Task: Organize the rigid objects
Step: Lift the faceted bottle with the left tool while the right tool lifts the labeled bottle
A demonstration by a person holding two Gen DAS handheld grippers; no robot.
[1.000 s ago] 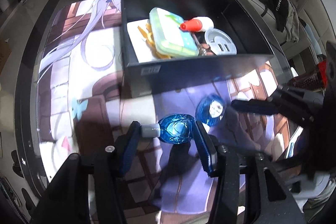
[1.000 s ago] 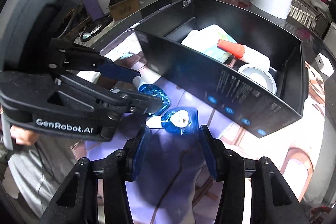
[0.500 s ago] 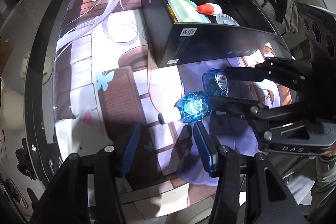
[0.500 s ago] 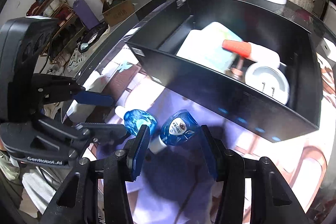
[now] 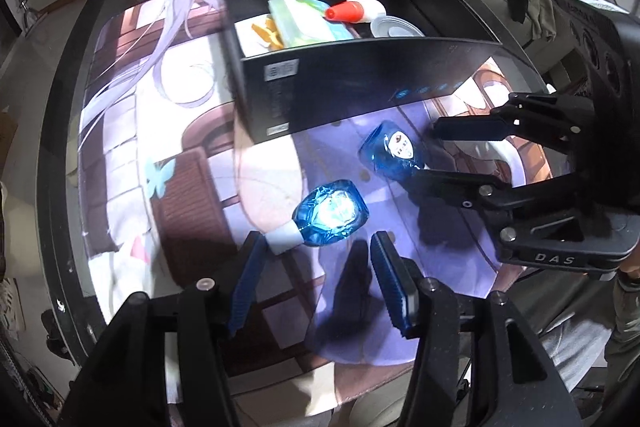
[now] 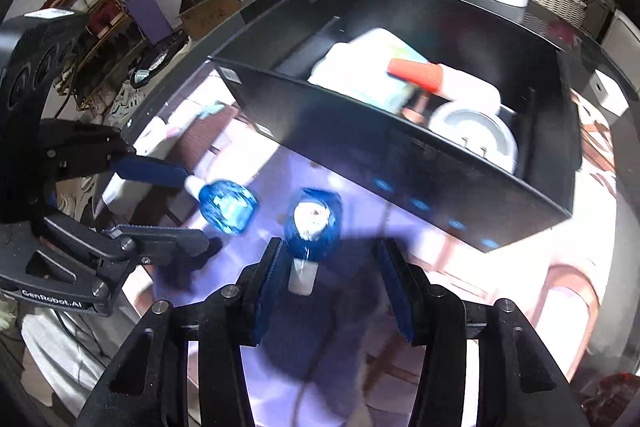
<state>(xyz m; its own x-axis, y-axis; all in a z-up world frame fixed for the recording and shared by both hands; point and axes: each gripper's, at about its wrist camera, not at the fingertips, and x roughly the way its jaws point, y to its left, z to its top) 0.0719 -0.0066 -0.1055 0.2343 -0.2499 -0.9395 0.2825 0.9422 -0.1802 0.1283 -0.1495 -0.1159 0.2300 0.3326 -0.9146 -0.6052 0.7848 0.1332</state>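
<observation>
Right wrist: black box beyond bottles

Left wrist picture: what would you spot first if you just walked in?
Two shiny blue bottles lying on the picture mat, each in front of an open gripper. Behind them stands a black box holding a red-capped glue bottle and a green case.

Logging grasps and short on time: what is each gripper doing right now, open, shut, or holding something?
Left gripper: open, jaws just widened, holding nothing; plain blue bottle lies ahead.
Right gripper: open, holding nothing; labelled blue bottle lies between its fingers, ungripped.
</observation>
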